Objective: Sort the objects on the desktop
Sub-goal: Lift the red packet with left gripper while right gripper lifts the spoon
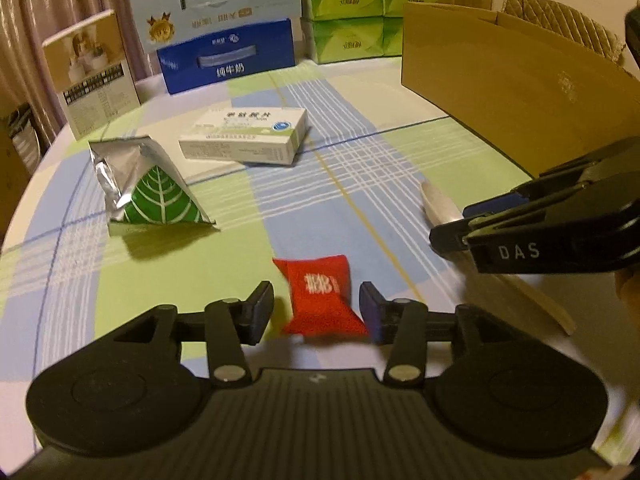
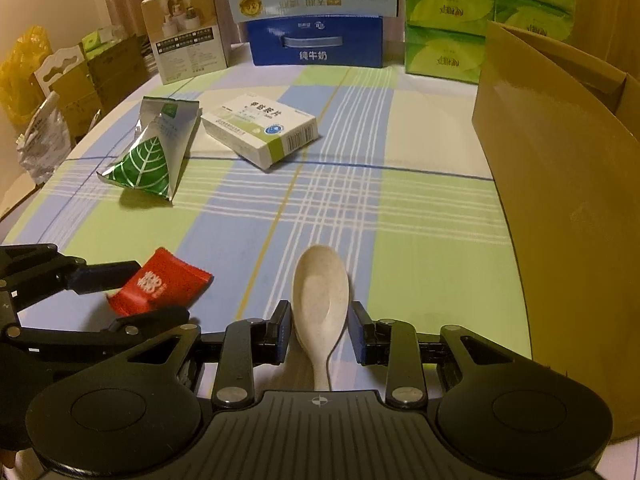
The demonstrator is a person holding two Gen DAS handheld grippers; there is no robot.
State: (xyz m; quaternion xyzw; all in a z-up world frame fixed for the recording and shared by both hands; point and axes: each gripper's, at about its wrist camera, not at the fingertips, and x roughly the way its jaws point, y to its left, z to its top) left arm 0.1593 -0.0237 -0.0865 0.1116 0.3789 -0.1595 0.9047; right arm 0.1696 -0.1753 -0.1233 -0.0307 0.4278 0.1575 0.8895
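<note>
Left gripper [image 1: 316, 308] sits low over the checked tablecloth [image 1: 340, 184], jaws part-open with the red sachet [image 1: 322, 296] lying between them. The pads flank it with a sliver of gap on each side, so nothing is clamped as far as the left wrist view shows. Over on the other side, the right gripper [image 2: 320, 330] straddles the pale spoon [image 2: 320, 292], its bowl just ahead of the fingertips and the handle running back under the body. Those jaws stand slightly apart too; one pad looks close to the bowl's edge, but no real squeeze is visible.

Further ahead of the left gripper lies the green-leaf foil pouch [image 1: 154, 188], and just beyond it the white medicine box [image 1: 244, 136]. To the right of both tools stands the brown cardboard box [image 2: 560, 184], presumably the drop-off.

Now the risks. That sachet is soft and flat: if the pads close too high they could skim over it or pinch only a corner, and it may flop free on the lift. The spoon is smooth and curved, so a grip on the bowl's widest part could squirt it forward across the cloth. Both tools are working near each other, so a wide swing toward the box might clip the neighbour.
</note>
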